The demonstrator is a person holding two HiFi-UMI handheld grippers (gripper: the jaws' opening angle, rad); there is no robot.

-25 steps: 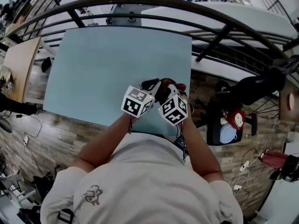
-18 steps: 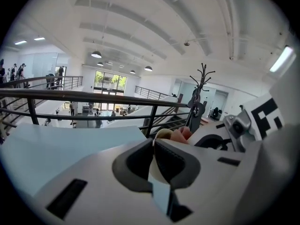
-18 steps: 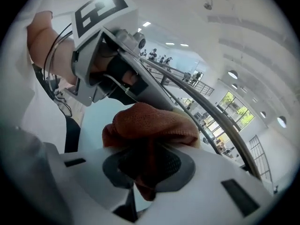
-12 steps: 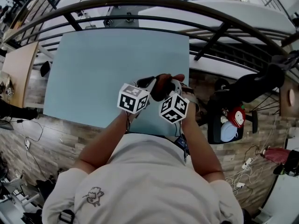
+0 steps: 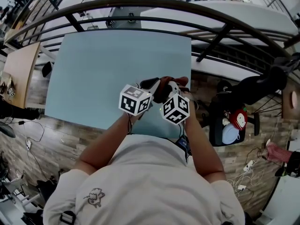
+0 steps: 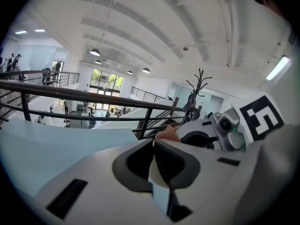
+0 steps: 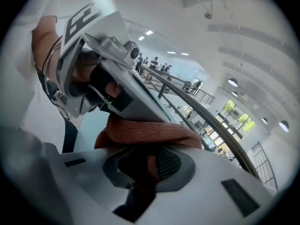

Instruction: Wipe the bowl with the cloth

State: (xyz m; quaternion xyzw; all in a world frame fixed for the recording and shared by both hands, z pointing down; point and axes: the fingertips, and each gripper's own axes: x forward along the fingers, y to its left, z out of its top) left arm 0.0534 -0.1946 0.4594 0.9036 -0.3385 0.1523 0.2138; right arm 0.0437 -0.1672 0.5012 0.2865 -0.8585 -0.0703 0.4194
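Both grippers meet over the near edge of the pale blue table [image 5: 103, 64], tips almost touching. In the left gripper view my left gripper [image 6: 157, 165] has the thin white rim of the bowl [image 6: 157, 176] between its pads, and its jaws are closing on it. My right gripper [image 7: 150, 165] is shut on a folded red-brown cloth [image 7: 150, 130], which bulges out above the jaws against the left gripper's body. In the head view the cloth [image 5: 164, 89] is a dark patch between the two marker cubes. Most of the bowl is hidden.
A dark metal railing [image 5: 140, 1] curves round the table's far side. To the right stands a black chair with a bag and small items [image 5: 229, 121]. Wooden floor with cables lies left and right of the person's body.
Both grippers have shifted a little away from the body and stay pressed together. The cloth remains in the right jaws.
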